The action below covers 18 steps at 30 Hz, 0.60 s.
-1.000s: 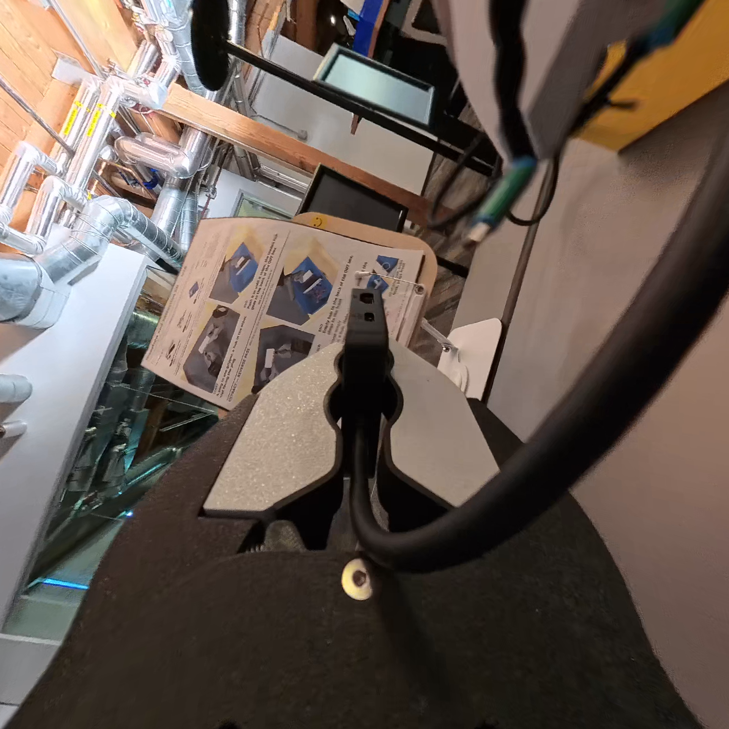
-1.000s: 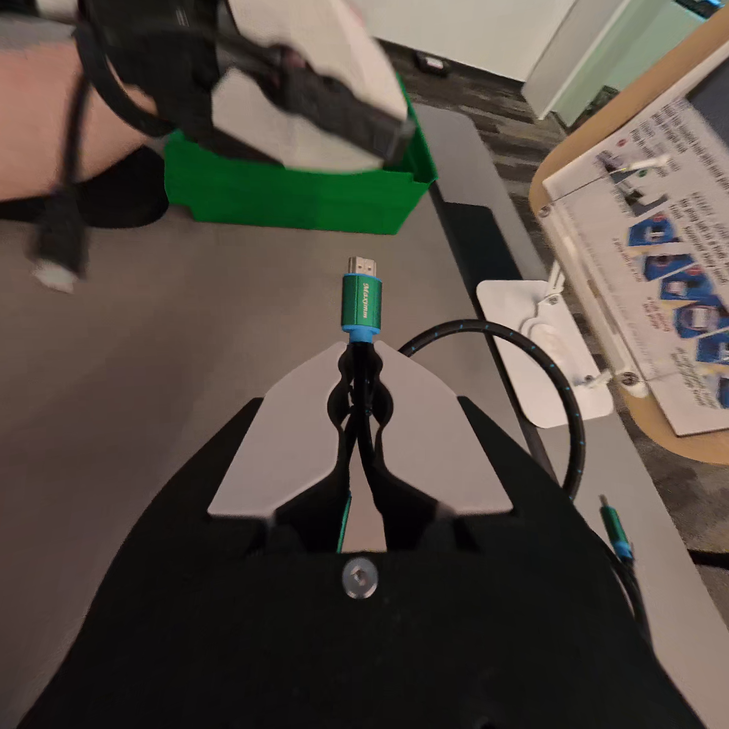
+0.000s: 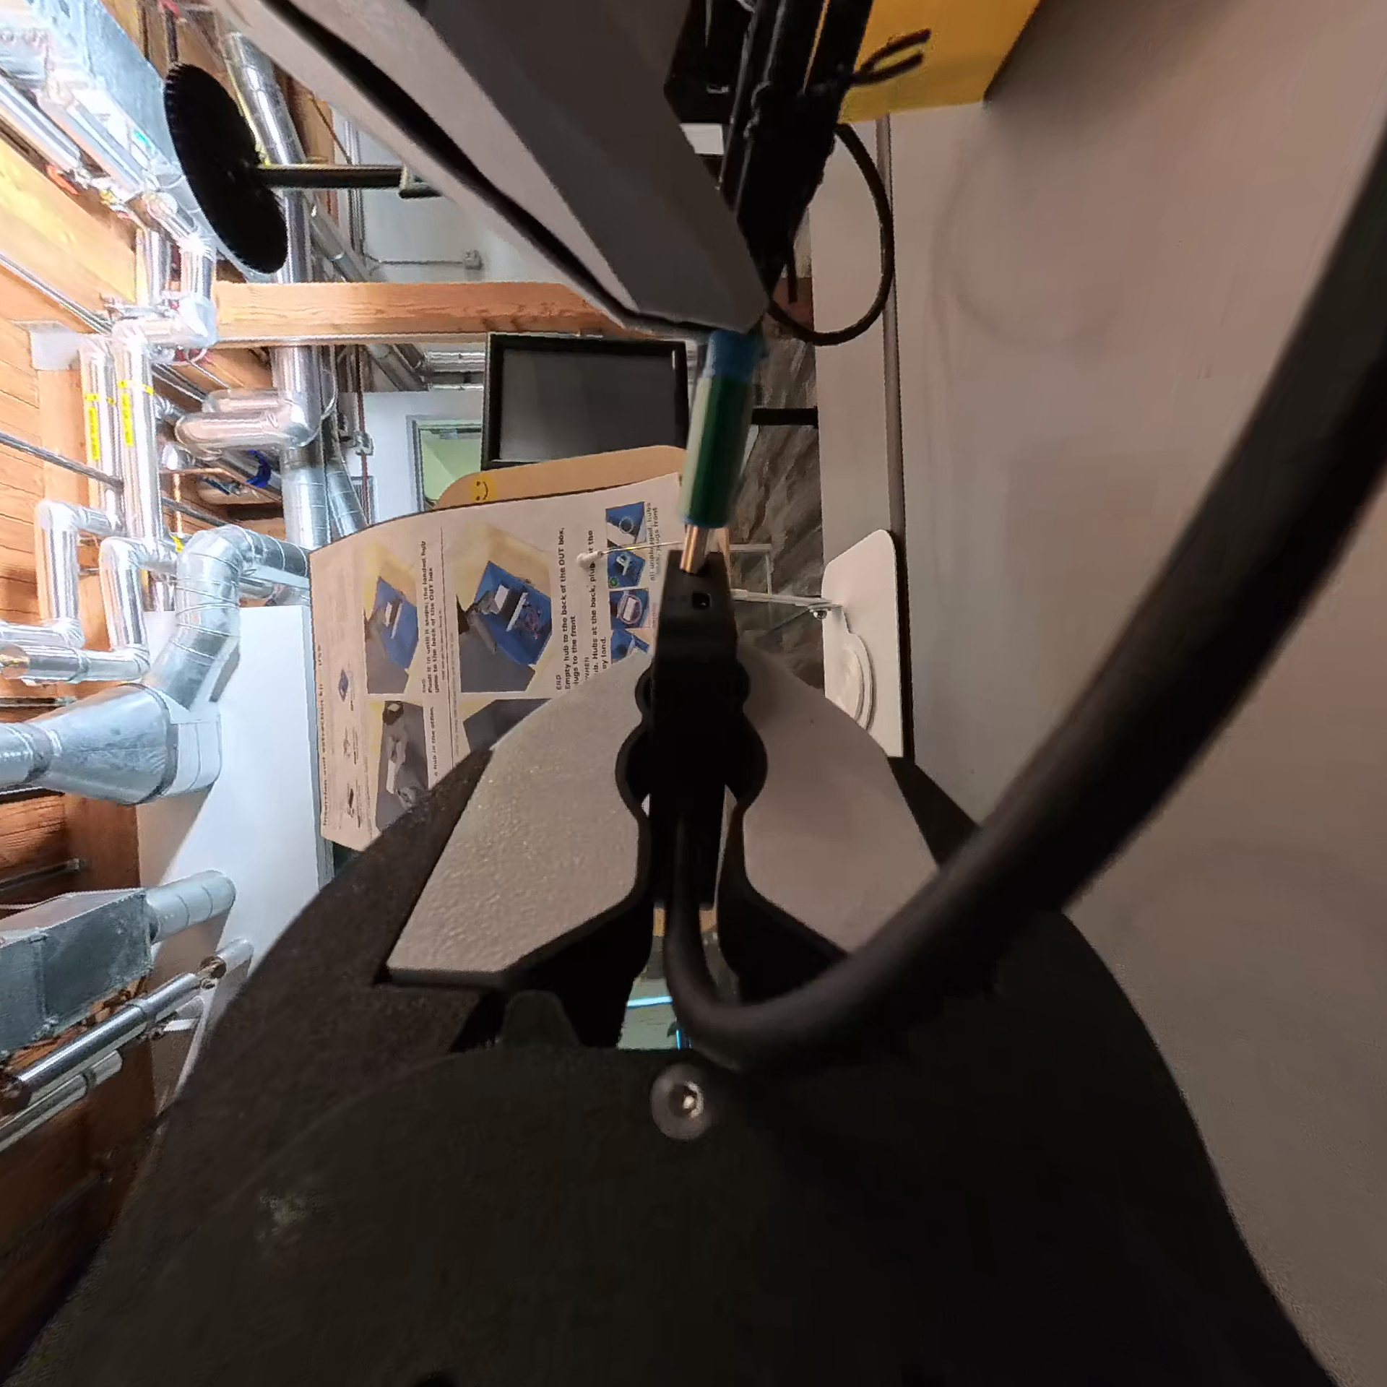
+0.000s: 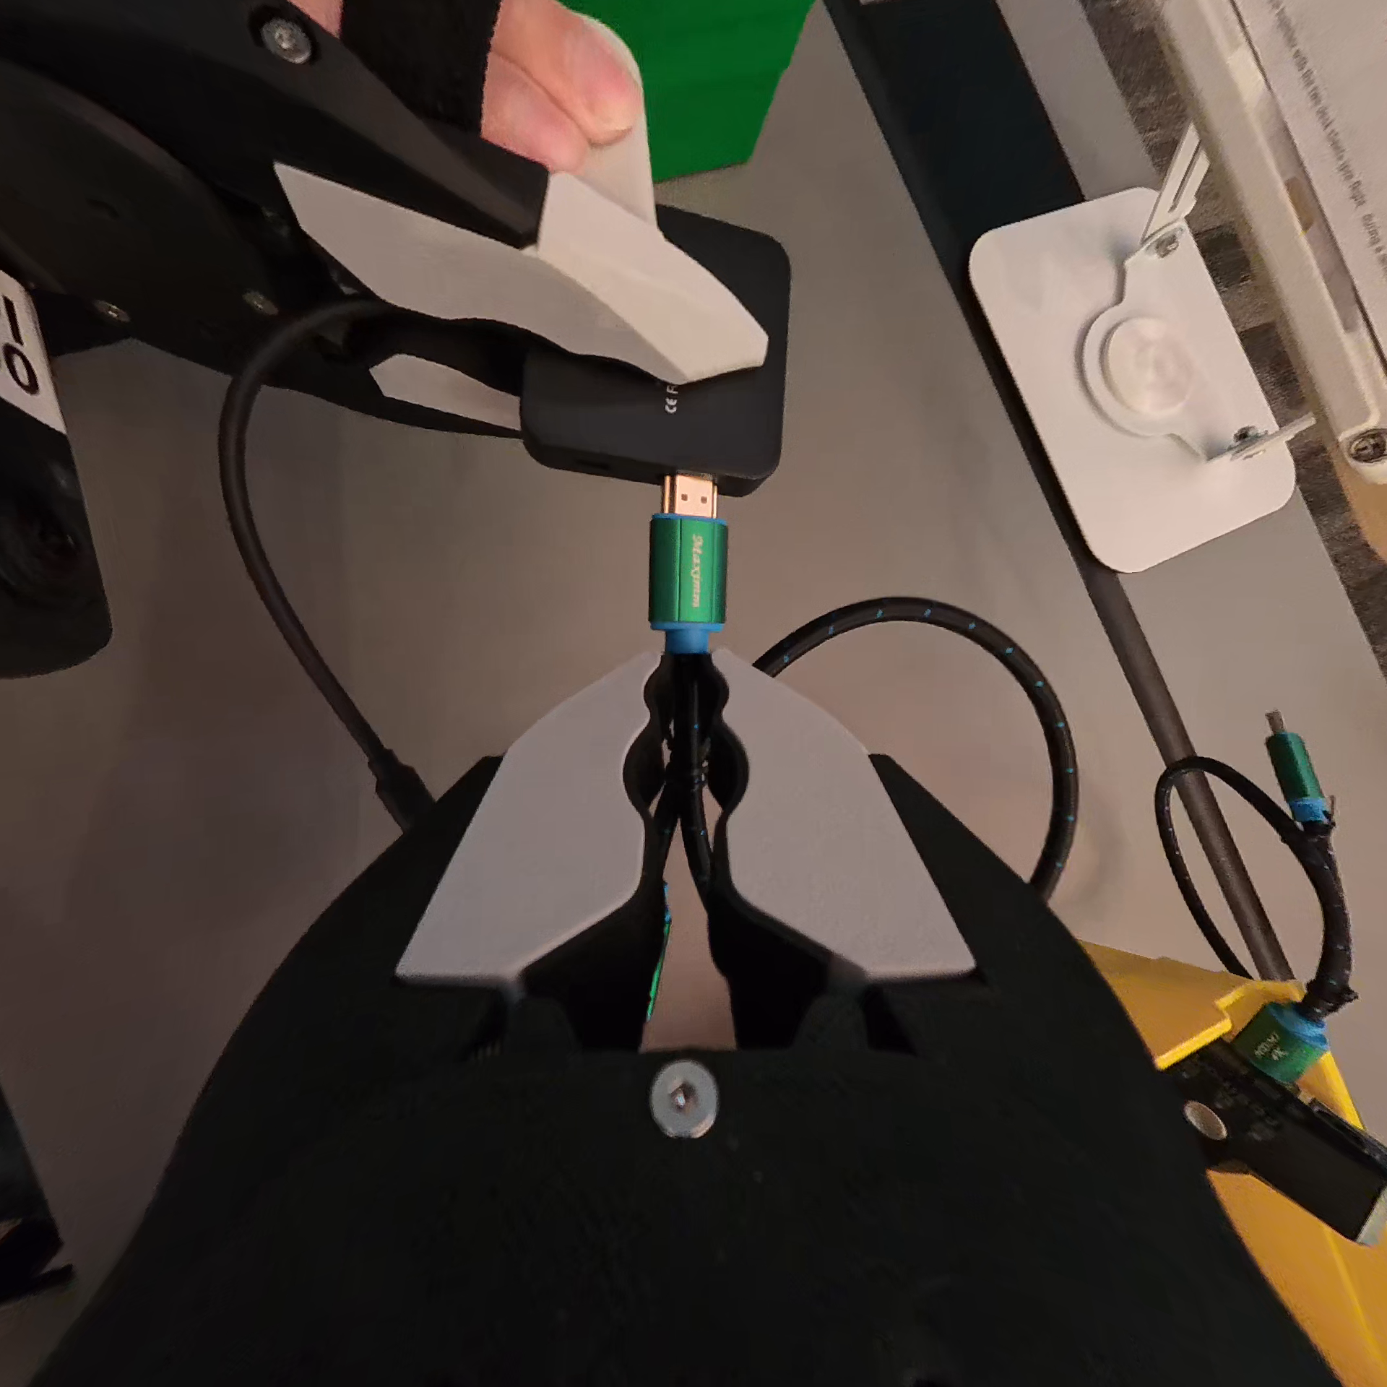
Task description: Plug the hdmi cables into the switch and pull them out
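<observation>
HDMI plug, green-shelled with a blue collar, stands just past the tips of the right gripper, whose grey fingers are pressed together on the braided black cable right behind that collar. Its gold metal tip sits partly inside a port on the near edge of the black switch; bare metal shows between shell and switch. The left gripper is clamped on the switch, seen edge-on in its own view, with the plug entering from above. In the right wrist view a grey finger of that gripper lies across the switch's top face and a person's hand sits above it.

Around them, the switch's own smooth black lead curves down to the left over the grey table. The braided cable loops to the right. Farther right lie a second green plug, a white stand base, a yellow bin cut off by the frame, and a green bin behind the hand. An instruction sheet stands beyond the switch in the left wrist view.

How deep the plug is seated cannot be told. The switch's other ports are hidden.
</observation>
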Tool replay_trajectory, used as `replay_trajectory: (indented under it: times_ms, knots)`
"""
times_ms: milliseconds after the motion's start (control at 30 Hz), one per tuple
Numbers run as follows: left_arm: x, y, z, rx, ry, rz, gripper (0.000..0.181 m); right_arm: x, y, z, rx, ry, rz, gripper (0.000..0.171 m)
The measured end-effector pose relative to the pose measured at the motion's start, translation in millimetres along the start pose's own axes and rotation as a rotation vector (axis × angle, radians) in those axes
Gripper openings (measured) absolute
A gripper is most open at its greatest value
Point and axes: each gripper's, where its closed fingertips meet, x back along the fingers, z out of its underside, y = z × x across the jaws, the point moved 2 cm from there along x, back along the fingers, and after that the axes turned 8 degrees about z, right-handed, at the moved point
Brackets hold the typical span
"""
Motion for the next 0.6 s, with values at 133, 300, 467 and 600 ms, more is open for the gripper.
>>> replay_trajectory:
  times_ms: [133,300,467,600]
  knots:
    - [-2.0,-5.8,-2.8,-0.01,0.0,0.033,0.013,-2.0,1.3,3.0,0.042,0.044,0.039,0.006]
    - [-1.0,-6.7,-2.4,0.035,-0.033,0.05,0.013,-1.8,1.8,0.5,0.037,0.029,0.04,0.006]
    - [1.4,3.9,4.5,0.147,-0.038,0.021,0.013,8.7,-5.3,-17.3,-0.045,-0.126,0.027,0.005]
    - [4.2,13.9,9.5,0.23,-0.044,-0.019,0.013,17.0,-9.3,-30.8,-0.093,-0.26,-0.004,0.006]
